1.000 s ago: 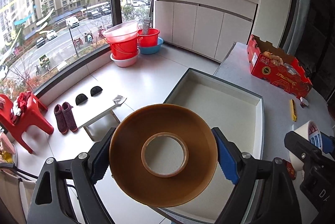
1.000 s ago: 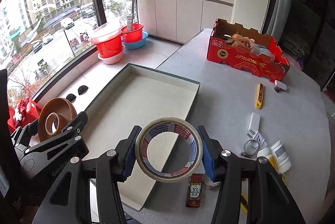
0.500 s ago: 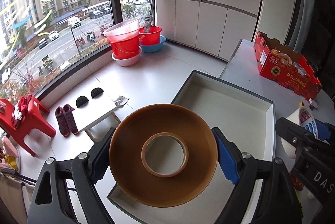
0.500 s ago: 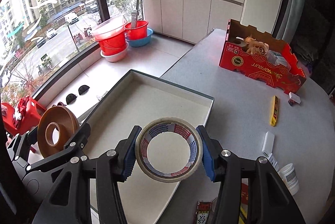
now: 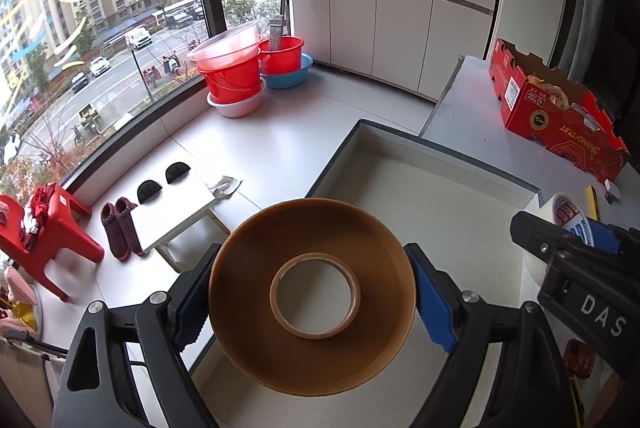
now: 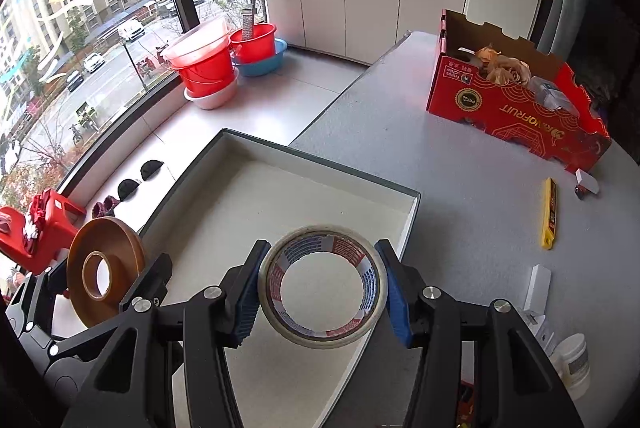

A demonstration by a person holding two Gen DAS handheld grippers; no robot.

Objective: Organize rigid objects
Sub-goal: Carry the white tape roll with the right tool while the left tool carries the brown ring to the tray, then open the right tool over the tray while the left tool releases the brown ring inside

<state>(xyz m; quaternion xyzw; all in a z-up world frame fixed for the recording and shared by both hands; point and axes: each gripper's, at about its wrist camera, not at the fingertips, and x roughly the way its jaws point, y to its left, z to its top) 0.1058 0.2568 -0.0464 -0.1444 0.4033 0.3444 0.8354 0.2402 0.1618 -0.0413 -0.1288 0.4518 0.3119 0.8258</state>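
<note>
My left gripper (image 5: 312, 300) is shut on a big brown tape roll (image 5: 256, 292), its blue pads pressing both sides. The roll hangs over the near left corner of a shallow white box (image 5: 440, 148). In the right wrist view my right gripper (image 6: 322, 286) is shut on a smaller white tape roll (image 6: 378, 312) with red and blue print inside. It hangs above the box (image 6: 320, 164) near its right wall. The brown roll (image 6: 124, 260) and left gripper show at the left of that view; the white roll (image 5: 568, 212) shows at the right of the left wrist view.
A red cardboard fruit box (image 6: 516, 104) stands at the far right of the grey table (image 6: 460, 168). A yellow utility knife (image 6: 550, 212), a white block (image 6: 538, 286) and a small white jar (image 6: 572, 358) lie on the right. Red basins (image 5: 236, 68) sit on the floor.
Both grippers have moved forward and lower over the white box, each still holding its tape roll. The box and the red fruit box look closer.
</note>
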